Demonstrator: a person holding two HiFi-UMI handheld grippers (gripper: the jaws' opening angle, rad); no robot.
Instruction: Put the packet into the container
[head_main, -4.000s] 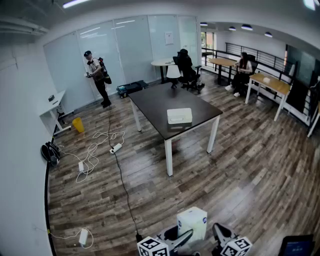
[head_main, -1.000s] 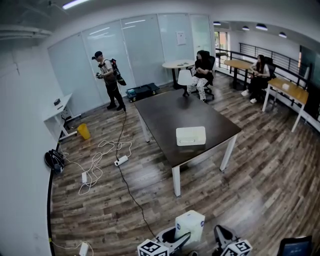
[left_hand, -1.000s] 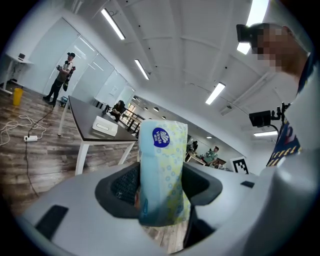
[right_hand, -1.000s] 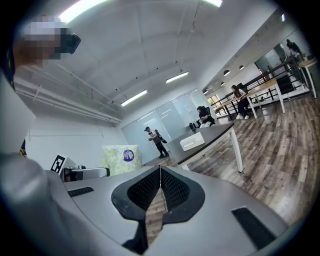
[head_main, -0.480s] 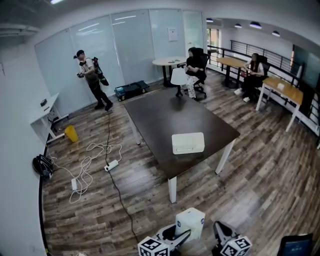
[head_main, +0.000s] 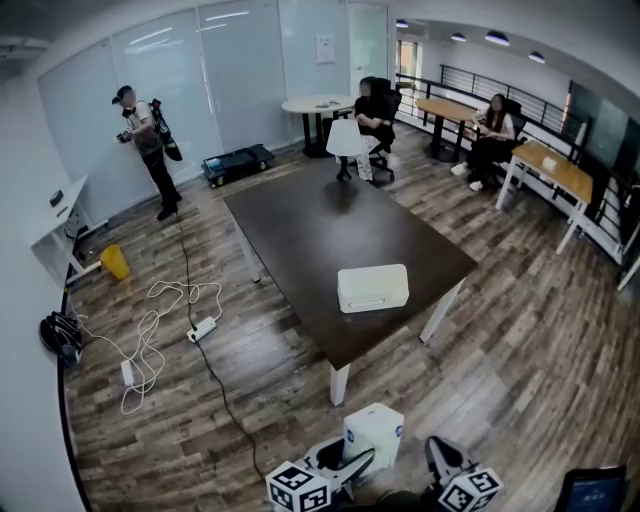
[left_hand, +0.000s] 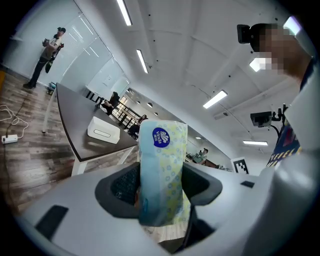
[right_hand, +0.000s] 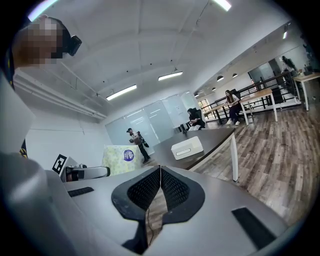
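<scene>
Carrying step: my left hand-held gripper (left_hand: 160, 184) clamps the pale flower-printed soft packet (left_hand: 162, 150); my right hand-held gripper (right_hand: 160, 187) is closed, empty. Next: reach the white rectangular container (head_main: 372, 288) on the dark bench (head_main: 300, 215) ahead.

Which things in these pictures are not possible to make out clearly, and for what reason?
Container: head view, too small to tell whether it is open.
Packet: left gripper view, lower end hidden between the pads of the left hand-held gripper.
Right hand-held gripper: head view, mostly cut off by the bottom edge.
Dark screen: head view, cropped at the bottom right corner.
</scene>
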